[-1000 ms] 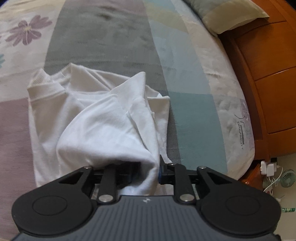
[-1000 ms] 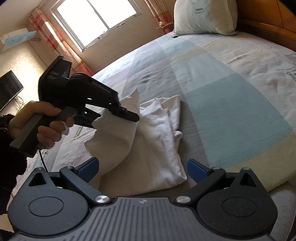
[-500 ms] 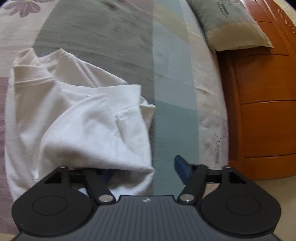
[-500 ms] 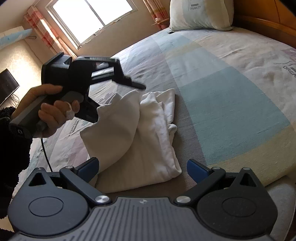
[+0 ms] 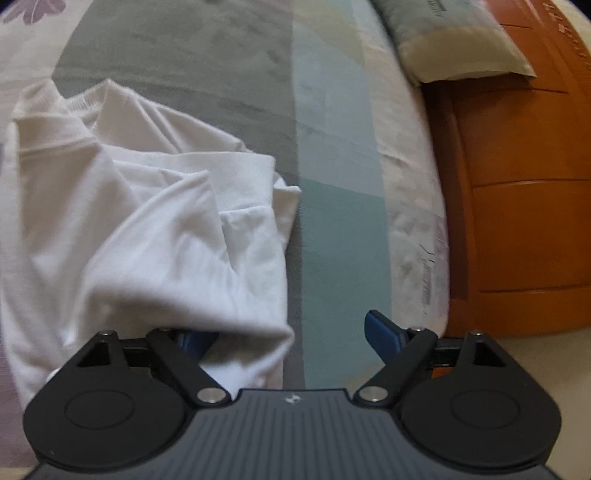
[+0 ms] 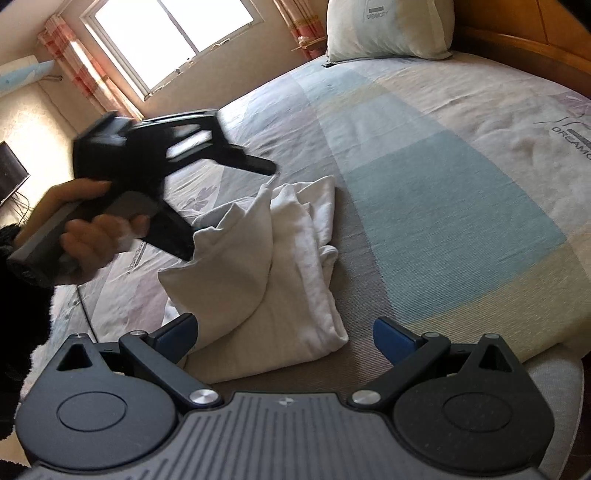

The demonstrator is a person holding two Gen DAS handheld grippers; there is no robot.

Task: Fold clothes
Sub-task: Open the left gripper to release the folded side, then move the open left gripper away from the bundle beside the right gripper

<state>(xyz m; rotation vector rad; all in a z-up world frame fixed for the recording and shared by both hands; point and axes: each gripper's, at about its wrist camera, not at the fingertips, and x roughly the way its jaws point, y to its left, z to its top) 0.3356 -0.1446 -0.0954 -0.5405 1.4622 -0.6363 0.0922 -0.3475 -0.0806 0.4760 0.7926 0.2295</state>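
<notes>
A crumpled white shirt [image 5: 147,221] lies on the patchwork bed sheet [image 5: 332,147]. My left gripper [image 5: 286,332] is open wide just above the shirt's near end, and a fold drapes over its left finger [image 5: 192,338]. In the right wrist view the shirt [image 6: 295,280] has one fold standing up in a peak. A hand [image 6: 88,236] holds the blurred left gripper [image 6: 229,212] beside that peak with its jaws spread. My right gripper [image 6: 284,332] stands open over the shirt's near corner, nothing between its fingers.
A pillow [image 6: 388,29] rests at the head of the bed by the orange wooden headboard [image 5: 524,184]. The bed sheet [image 6: 443,184] stretches bare to the right of the shirt. A window [image 6: 166,40] and a dark screen [image 6: 9,173] lie far left.
My left gripper, shut on a lifted fold a second ago, has opened and let it go; the fold has sunk onto the pile. The right gripper stays open and nearly still.
</notes>
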